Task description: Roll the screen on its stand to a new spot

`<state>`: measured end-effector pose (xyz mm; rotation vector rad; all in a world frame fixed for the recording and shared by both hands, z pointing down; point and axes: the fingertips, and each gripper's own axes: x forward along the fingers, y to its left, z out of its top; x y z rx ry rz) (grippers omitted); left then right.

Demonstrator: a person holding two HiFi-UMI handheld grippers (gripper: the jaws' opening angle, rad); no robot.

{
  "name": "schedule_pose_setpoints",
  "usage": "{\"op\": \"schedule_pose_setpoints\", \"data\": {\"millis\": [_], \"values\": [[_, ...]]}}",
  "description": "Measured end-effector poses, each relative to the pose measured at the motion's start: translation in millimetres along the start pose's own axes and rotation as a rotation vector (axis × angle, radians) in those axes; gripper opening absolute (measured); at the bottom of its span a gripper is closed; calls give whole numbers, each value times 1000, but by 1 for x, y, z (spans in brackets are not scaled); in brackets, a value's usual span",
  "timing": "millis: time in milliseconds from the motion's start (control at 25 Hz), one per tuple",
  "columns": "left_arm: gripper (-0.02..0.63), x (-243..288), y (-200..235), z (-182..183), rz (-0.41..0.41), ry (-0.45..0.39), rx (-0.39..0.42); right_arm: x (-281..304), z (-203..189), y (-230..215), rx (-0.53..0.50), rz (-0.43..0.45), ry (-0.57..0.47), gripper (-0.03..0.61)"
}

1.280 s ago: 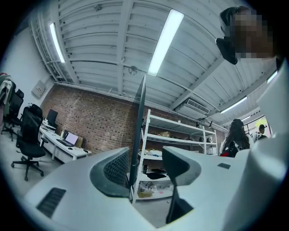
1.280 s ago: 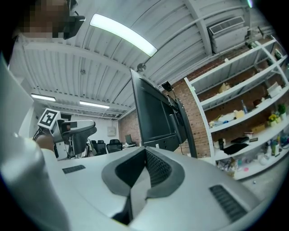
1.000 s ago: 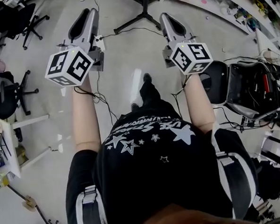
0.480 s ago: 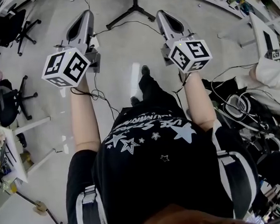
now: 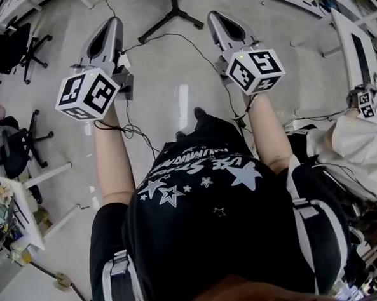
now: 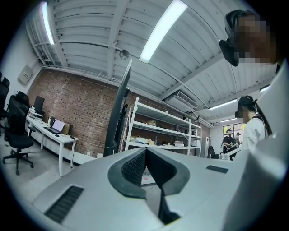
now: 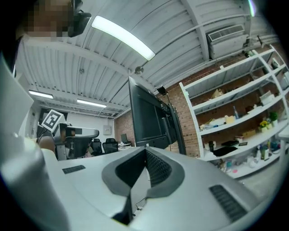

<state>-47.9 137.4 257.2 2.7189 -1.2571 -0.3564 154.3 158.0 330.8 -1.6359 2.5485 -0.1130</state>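
While held out level over floor, left gripper and right gripper both with jaws pressed together, nothing between. Screen on its stand just ahead, between them, touching neither. Black cable trailing across path near stand legs. Office chairs crowding left, another person right, shelving behind screen.

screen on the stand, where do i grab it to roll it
Probably its upright side edges, one tool each, coming level from the person's side. The screen is a thin, tall slab on a splayed-leg stand, so a mid-height edge grip should push it without tipping. The left tool and right tool are shut; open them first.
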Motion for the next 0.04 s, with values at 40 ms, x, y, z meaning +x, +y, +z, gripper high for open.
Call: {"op": "schedule_pose_setpoints", "data": {"millis": [40], "values": [[11,4,-2,2,0,-2,5,1,5,-5,-2,3,-7,6]]}}
